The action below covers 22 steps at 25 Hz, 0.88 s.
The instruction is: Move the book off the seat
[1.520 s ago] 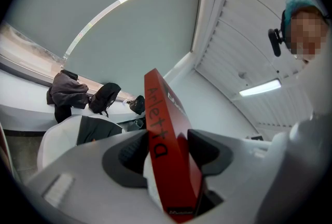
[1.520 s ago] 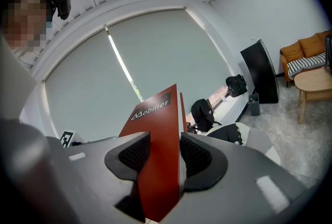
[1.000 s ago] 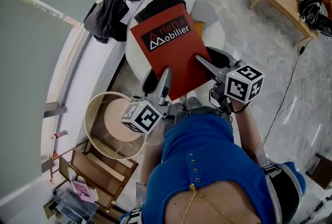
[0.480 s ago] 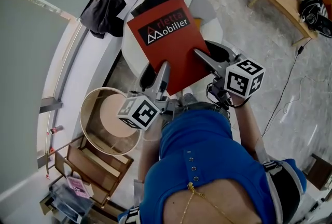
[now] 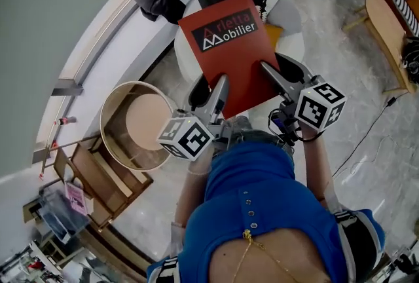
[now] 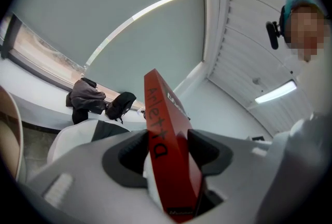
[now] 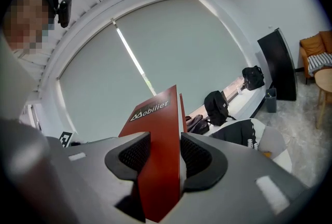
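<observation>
Both hand-held grippers and the red book [image 5: 232,52] are sitting a little higher and further right in the head view than a second ago. At far left, a round wooden stand [image 5: 141,121] is standing on the floor. The left hand-held gripper [image 5: 221,85] is clamping the book's near left corner, and the right hand-held gripper [image 5: 267,71] is clamping its near right edge. The book is being held over the white seat [image 5: 291,46].

Book [image 5: 229,46] cover matt red card; floor [image 5: 334,19] glossy marble; round table [image 5: 149,119] pale wood.
</observation>
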Tool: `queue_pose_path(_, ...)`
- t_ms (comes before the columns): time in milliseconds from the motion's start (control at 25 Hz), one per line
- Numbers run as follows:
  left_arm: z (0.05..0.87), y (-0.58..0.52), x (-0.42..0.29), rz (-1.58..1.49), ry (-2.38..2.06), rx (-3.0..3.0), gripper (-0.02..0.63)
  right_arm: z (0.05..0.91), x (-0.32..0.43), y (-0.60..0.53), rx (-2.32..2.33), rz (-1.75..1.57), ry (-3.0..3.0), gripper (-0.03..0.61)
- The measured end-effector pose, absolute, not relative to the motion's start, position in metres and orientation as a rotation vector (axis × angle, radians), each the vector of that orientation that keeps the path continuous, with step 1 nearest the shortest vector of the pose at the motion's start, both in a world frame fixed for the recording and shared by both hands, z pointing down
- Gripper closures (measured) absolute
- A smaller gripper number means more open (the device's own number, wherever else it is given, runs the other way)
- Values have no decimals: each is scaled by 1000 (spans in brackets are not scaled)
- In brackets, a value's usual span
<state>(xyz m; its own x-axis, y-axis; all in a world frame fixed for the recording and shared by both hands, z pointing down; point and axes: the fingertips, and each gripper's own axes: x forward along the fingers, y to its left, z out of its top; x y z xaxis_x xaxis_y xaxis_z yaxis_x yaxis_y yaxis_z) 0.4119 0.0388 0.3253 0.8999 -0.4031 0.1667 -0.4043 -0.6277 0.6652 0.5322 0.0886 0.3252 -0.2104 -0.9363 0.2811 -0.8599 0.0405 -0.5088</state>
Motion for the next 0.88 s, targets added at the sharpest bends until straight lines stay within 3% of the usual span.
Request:
queue_pose_path(400, 333, 10, 297, -110, -810, 2217, 391, 331, 426, 33, -1698, -956, 2406, 390)
queue_pose_path(880, 338, -34, 1, -229, -1088, 2105, 391, 337, 132, -44, -1419, -989, 2661, 390)
